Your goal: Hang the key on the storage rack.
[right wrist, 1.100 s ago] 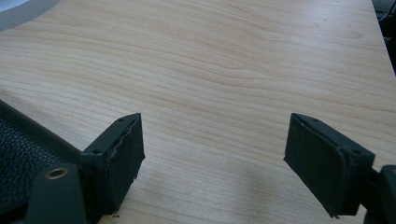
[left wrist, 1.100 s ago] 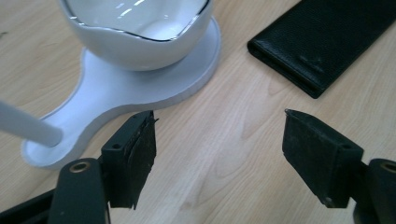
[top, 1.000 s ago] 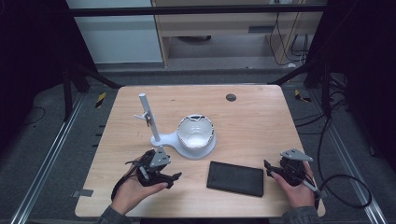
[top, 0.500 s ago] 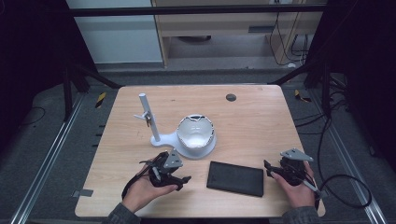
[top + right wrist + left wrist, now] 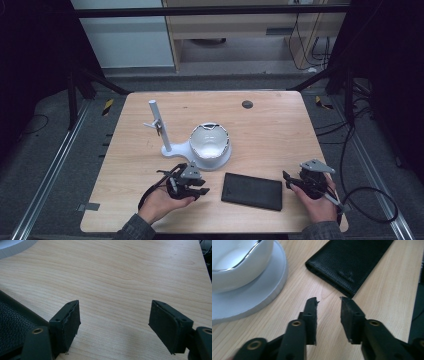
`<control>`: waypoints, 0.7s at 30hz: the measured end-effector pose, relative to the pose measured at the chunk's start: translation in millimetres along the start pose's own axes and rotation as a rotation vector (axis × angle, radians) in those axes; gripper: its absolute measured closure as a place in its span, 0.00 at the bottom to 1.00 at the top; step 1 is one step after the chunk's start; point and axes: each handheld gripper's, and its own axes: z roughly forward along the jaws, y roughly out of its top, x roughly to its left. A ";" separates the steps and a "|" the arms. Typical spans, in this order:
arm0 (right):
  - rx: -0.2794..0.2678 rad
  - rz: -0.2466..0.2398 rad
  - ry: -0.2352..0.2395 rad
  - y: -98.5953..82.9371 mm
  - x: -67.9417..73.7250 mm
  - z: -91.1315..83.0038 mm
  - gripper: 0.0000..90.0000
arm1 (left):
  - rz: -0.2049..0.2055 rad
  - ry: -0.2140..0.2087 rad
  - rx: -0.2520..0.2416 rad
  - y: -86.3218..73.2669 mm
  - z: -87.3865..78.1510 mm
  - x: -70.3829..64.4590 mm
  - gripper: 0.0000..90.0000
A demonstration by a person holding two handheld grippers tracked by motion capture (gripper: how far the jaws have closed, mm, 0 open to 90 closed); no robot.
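The left gripper [image 5: 328, 305], jaws partly apart and empty, is aimed at the near corner of the black wallet [image 5: 352, 263] lying flat on the bench [image 5: 280, 125]. The right gripper [image 5: 115, 315] is held wide open, empty, just beside the wallet's other end. An approach is judged underway; an edge grasp is called for next.

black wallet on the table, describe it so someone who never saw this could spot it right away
On the wooden table, look along the near edge, between the left gripper and the right gripper, just in front of the white bowl stand. The wallet lies flat there, touched by neither gripper. It is the only flat, dark, grainy leather rectangle; its neighbours are white and raised.
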 end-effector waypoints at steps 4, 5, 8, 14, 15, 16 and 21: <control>0.002 -0.010 0.006 1.0 0.9 1.6 0.28 | 0.018 -0.036 0.019 3.5 8.6 0.3 0.88; 0.000 -0.011 0.004 1.1 0.8 1.8 0.28 | 0.019 -0.047 0.021 4.2 10.5 0.3 0.91; -0.005 -0.008 0.006 1.8 1.4 0.4 0.28 | 0.017 -0.067 0.021 6.8 14.7 -0.1 0.96; -0.020 -0.011 0.012 3.1 2.4 -0.7 0.28 | 0.029 -0.077 0.037 10.0 20.4 1.6 1.00; -0.021 -0.018 0.009 3.3 2.5 -0.5 0.28 | 0.025 -0.077 0.036 10.3 21.3 1.4 1.00; -0.022 -0.014 0.012 3.6 3.0 -0.9 0.28 | 0.025 -0.083 0.037 10.5 21.9 1.6 1.00; -0.034 -0.017 0.014 4.6 3.4 -1.3 0.28 | 0.032 -0.094 0.056 11.2 24.7 -0.1 1.00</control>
